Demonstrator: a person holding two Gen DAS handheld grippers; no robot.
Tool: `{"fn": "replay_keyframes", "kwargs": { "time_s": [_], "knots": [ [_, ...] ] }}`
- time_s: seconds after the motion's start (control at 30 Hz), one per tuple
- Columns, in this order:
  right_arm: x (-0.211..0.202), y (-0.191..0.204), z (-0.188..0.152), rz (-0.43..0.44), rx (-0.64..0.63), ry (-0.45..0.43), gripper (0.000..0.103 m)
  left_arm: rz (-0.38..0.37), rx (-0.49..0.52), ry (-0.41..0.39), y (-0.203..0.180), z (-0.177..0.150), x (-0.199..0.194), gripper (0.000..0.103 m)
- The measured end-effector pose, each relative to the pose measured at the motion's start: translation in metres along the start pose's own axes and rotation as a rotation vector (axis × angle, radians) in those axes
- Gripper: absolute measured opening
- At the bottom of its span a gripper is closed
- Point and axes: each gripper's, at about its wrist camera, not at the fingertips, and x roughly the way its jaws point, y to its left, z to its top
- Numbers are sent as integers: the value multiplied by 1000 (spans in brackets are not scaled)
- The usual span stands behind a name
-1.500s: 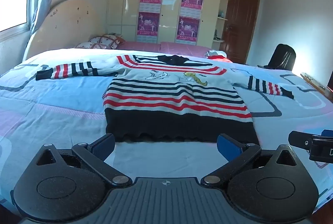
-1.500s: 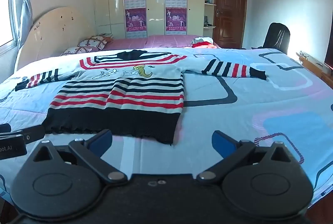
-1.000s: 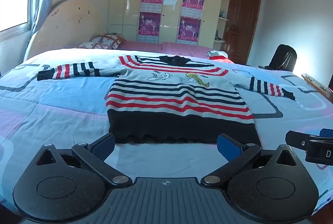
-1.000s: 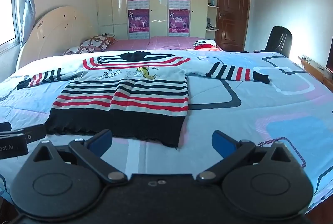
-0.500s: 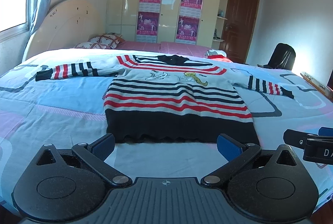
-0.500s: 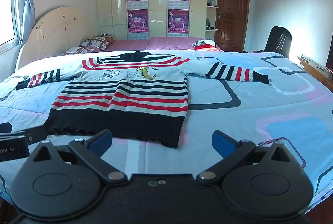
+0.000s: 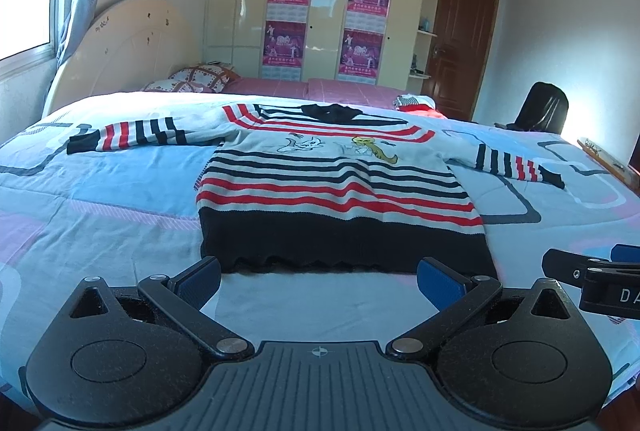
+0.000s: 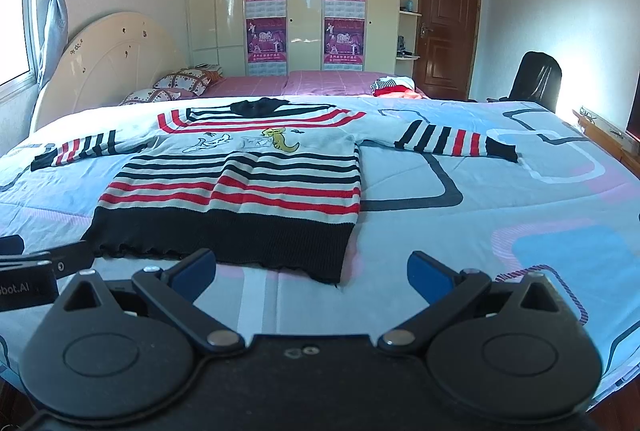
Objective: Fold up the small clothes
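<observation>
Lying flat on the bed [image 7: 100, 215], the striped sweater [image 7: 336, 187] faces the left gripper [image 7: 319, 277] and right gripper [image 8: 311, 273], both spread apart, empty.

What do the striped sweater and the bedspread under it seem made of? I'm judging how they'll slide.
Striped sweater: looks like matte knitted yarn, with visible ribbing and a scalloped black hem. Bedspread: seems smooth printed woven cloth, lightly quilted, judging by the shallow seams; fibre unclear.
</observation>
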Motion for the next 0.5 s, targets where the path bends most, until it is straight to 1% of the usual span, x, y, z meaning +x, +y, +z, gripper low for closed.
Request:
{"fn": "replay_keyframes", "kwargs": {
  "time_s": [0.5],
  "knots": [
    [1, -1, -1, 1, 0, 2, 102, 5, 2, 1, -2, 0, 2, 103]
  ]
}}
